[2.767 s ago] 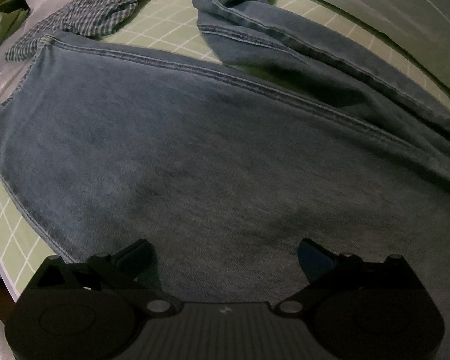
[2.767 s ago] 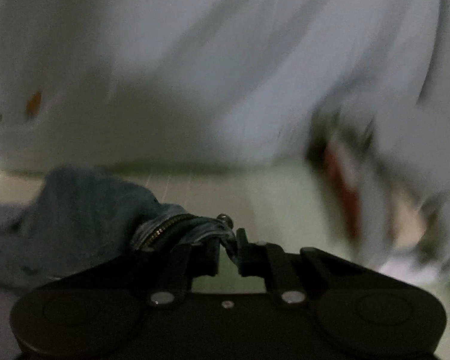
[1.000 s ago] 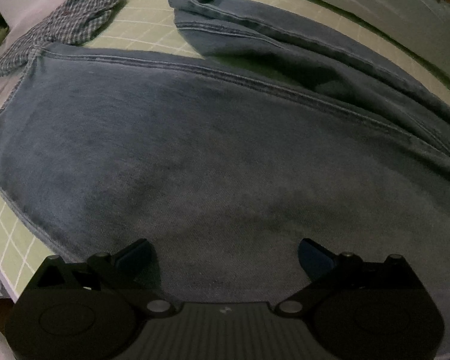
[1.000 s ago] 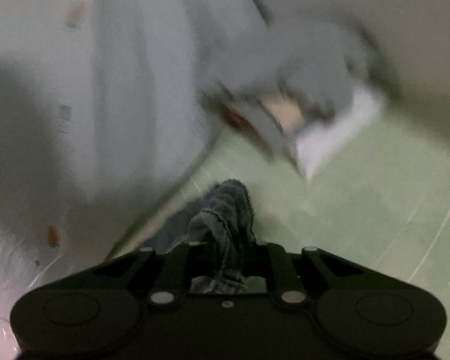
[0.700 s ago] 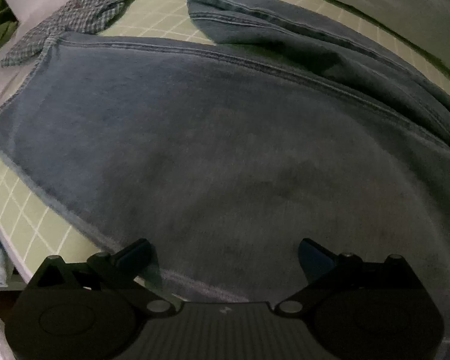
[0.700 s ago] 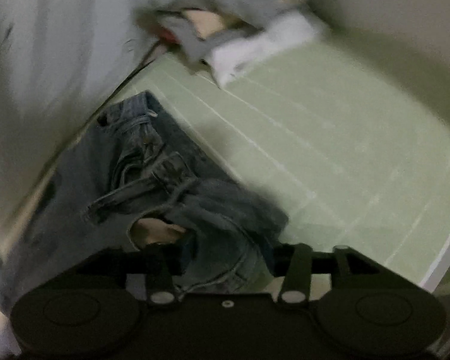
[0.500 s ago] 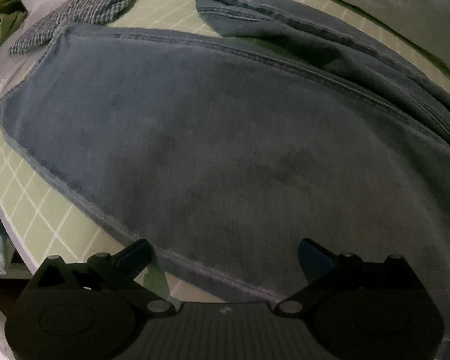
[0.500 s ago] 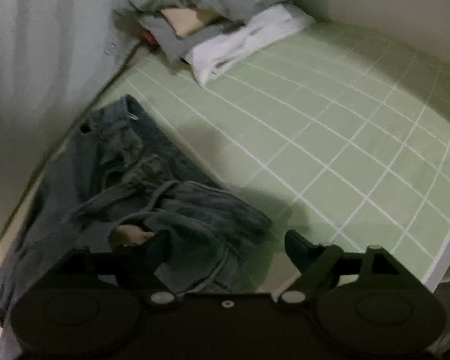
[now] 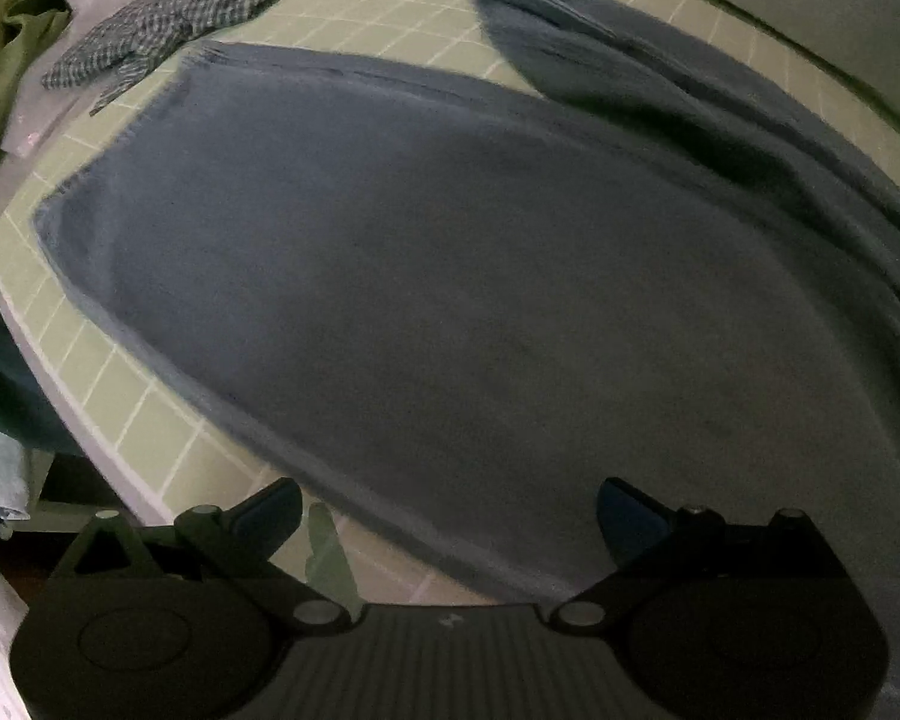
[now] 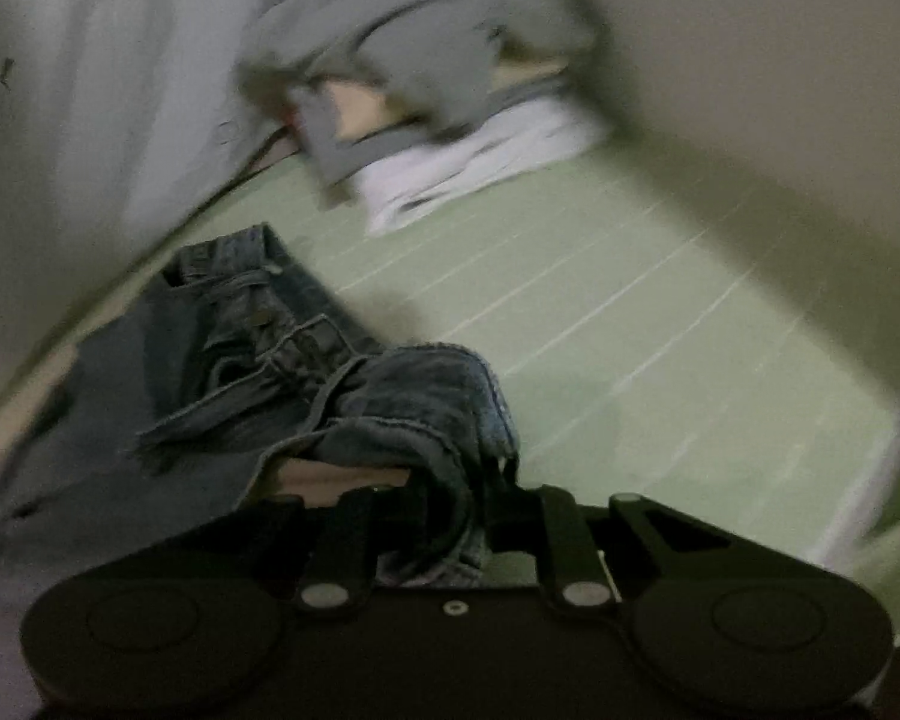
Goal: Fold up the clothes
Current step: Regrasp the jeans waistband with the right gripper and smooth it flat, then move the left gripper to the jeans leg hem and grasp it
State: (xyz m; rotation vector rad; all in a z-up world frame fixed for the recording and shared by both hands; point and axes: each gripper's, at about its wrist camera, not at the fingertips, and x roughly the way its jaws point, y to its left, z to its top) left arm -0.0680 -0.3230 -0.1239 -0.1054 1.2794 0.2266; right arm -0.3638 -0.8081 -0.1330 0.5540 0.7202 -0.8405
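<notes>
Right gripper (image 10: 444,516) has closed again on the blue denim jeans (image 10: 402,408) waistband lying on the green grid-lined mat (image 10: 660,324); grip point hidden by bunched cloth. Left gripper (image 9: 450,510) spread wide above the trouser leg.

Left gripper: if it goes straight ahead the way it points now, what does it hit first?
Most likely the jeans. The open left gripper points over the near hem of a flat denim leg that fills the view ahead, lying on the green checked sheet. Height above the cloth is hard to judge.
</notes>
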